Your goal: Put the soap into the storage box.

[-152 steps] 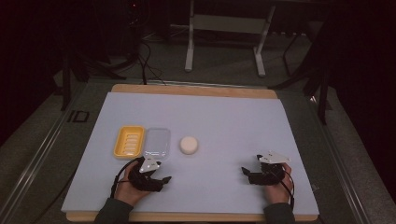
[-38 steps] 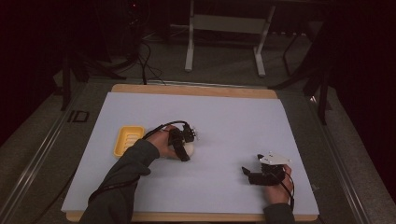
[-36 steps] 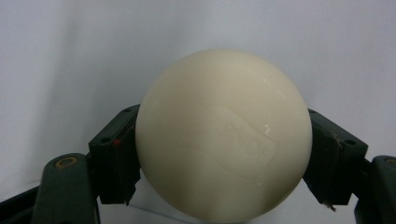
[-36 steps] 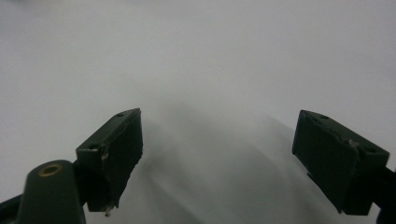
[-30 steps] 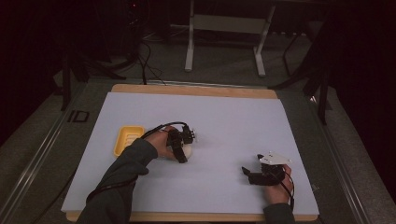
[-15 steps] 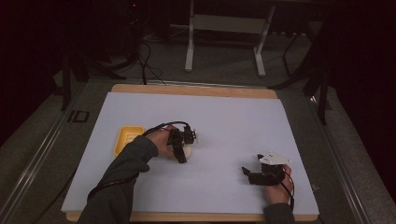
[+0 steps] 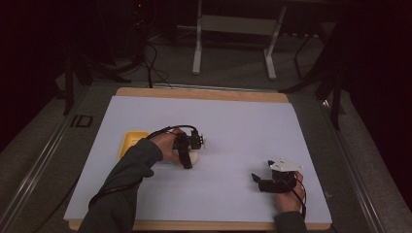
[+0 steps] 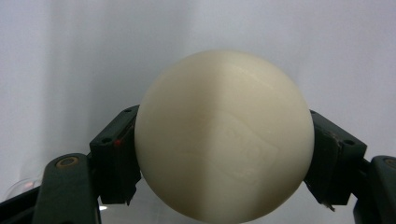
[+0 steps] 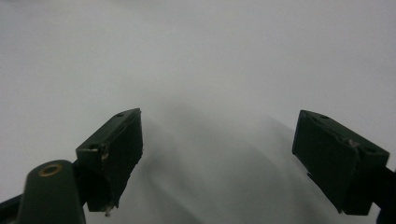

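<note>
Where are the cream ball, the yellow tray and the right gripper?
cream ball (image 8: 224, 135), left gripper view, middle of its front face, between the jaws.
yellow tray (image 7: 130, 141), high view, bare near-left part.
right gripper (image 7: 256, 178), high view, between its open jaws.

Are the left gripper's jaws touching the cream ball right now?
Touching. In the left gripper view, both black jaws of the left gripper press against opposite sides of the cream ball, with no gap on either side.
</note>
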`<control>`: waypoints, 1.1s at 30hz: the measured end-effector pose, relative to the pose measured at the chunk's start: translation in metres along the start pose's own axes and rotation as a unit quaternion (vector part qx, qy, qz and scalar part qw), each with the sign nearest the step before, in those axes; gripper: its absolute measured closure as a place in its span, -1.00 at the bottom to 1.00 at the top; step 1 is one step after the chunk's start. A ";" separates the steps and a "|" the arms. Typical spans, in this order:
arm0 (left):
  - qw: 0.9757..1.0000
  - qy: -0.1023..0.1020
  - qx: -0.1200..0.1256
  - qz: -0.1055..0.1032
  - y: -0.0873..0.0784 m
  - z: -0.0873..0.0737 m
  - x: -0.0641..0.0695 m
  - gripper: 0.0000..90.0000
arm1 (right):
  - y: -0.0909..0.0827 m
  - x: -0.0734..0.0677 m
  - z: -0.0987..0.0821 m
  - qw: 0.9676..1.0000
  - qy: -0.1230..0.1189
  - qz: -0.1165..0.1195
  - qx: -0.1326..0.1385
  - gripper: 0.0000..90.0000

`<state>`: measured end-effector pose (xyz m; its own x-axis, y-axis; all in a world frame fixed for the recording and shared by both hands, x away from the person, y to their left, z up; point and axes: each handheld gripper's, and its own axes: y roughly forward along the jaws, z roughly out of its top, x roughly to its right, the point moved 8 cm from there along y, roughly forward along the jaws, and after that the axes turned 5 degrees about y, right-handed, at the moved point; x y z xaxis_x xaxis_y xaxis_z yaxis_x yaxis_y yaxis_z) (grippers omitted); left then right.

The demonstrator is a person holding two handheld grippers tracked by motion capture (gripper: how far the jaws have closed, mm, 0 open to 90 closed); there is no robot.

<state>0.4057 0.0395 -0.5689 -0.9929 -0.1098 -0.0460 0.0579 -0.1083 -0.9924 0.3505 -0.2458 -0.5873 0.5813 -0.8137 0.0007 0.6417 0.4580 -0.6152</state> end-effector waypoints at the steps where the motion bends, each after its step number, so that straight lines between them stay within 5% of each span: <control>1: 1.000 0.001 -0.001 -0.001 -0.001 0.000 0.000 -0.46 | 0.000 0.000 0.000 1.000 0.000 0.000 0.000 -0.64; 33: 0.999 -0.020 0.028 0.010 -0.042 -0.027 -0.008 -0.46 | -0.001 0.000 0.000 1.000 0.002 -0.001 0.003 -0.64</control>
<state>0.4083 0.0720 -0.5298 -0.9865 -0.1516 -0.0610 0.0855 -0.1601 -0.9834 0.3502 -0.2463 -0.5866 0.5784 -0.8158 -0.0004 0.6459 0.4583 -0.6106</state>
